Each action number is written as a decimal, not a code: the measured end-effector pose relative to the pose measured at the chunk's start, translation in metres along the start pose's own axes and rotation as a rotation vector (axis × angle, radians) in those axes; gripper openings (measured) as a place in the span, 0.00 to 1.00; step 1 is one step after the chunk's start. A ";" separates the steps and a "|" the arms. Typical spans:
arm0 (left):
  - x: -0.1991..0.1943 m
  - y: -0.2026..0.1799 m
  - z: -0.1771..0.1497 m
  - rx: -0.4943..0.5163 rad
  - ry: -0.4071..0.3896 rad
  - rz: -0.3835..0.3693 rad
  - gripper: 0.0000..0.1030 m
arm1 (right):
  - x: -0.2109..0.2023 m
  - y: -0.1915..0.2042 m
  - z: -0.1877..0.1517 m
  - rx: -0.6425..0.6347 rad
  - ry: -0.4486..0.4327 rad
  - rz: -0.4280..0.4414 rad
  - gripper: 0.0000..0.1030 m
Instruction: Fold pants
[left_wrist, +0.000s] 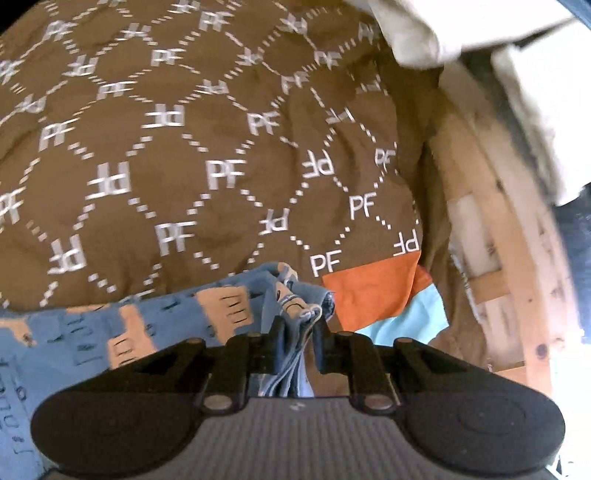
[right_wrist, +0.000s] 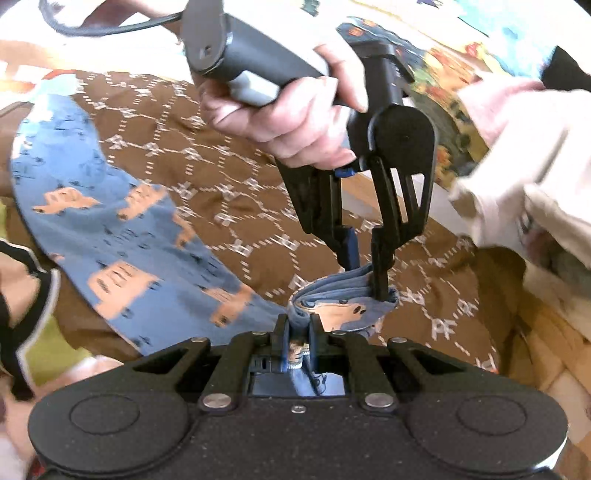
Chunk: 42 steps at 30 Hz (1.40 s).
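The pants (right_wrist: 110, 229) are blue with orange animal prints and lie stretched across a brown bedspread. In the right wrist view my right gripper (right_wrist: 297, 328) is shut on a bunched edge of the pants. Just beyond it, a hand (right_wrist: 295, 122) holds my left gripper (right_wrist: 365, 266), which points down into the same folded edge. In the left wrist view my left gripper (left_wrist: 299, 325) is shut on a gathered wad of the pants (left_wrist: 147, 325), and the cloth runs back between its fingers. The two grips sit close together on one end of the garment.
The brown bedspread (left_wrist: 221, 129) with a white PF pattern covers the bed. An orange and light blue patch (left_wrist: 373, 291) lies beside the pants. A wooden bed frame (left_wrist: 498, 258) runs along the right. Cream cloth (left_wrist: 424, 33) and a pale sleeve (right_wrist: 524, 166) are at the upper right.
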<state>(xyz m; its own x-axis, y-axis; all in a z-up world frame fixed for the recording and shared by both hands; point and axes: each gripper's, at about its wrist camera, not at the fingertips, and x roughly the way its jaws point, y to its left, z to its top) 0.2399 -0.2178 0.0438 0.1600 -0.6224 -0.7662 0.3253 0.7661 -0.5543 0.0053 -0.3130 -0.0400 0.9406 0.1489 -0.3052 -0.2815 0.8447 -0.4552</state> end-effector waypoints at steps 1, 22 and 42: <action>-0.007 0.010 -0.004 -0.014 -0.015 -0.014 0.17 | 0.000 0.004 0.004 -0.001 -0.006 0.017 0.10; -0.027 0.156 -0.057 -0.221 -0.071 0.000 0.57 | 0.012 0.064 0.015 -0.131 0.023 0.223 0.43; -0.027 0.147 -0.051 -0.193 -0.073 0.038 0.64 | 0.033 0.043 0.022 0.124 0.105 0.275 0.06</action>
<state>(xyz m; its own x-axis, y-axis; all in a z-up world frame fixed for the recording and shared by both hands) 0.2359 -0.0798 -0.0333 0.2377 -0.5972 -0.7661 0.1344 0.8013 -0.5830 0.0278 -0.2607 -0.0515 0.8059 0.3320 -0.4902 -0.4909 0.8375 -0.2399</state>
